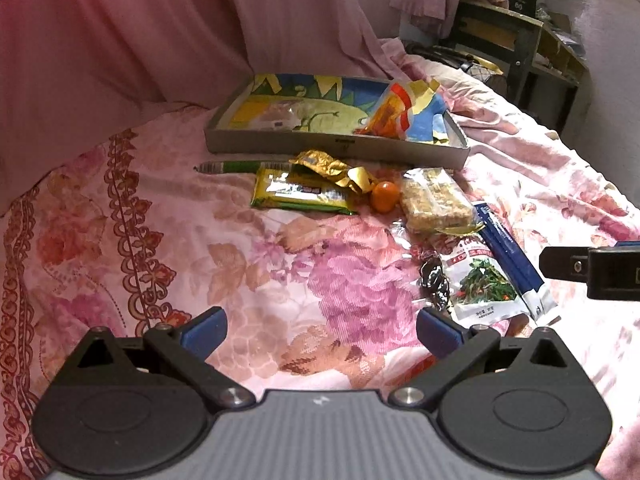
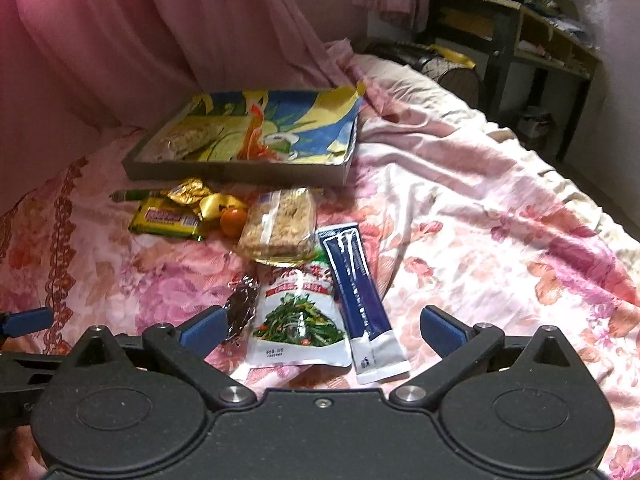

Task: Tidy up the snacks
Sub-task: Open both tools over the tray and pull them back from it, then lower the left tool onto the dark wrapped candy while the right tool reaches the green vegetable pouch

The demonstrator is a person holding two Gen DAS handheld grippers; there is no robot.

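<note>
Pink floral bedspread point(image 1: 280, 264) carries the loose snacks, scattered just before the shallow tray point(image 1: 280, 146). Both the left tool point(image 1: 320, 332) and right tool point(image 2: 320, 330) hover spread wide, empty. Sorting looks barely begun; next, I'd guess, the right closes on the blue sachet point(image 2: 358, 300).

The right gripper point(image 2: 320, 330) hangs with jaws spread wide at the bottom of the frame, over a vegetable snack pouch point(image 2: 298, 318) and a blue sachet point(image 2: 360, 296) on the floral bedspread point(image 2: 480, 240).
</note>
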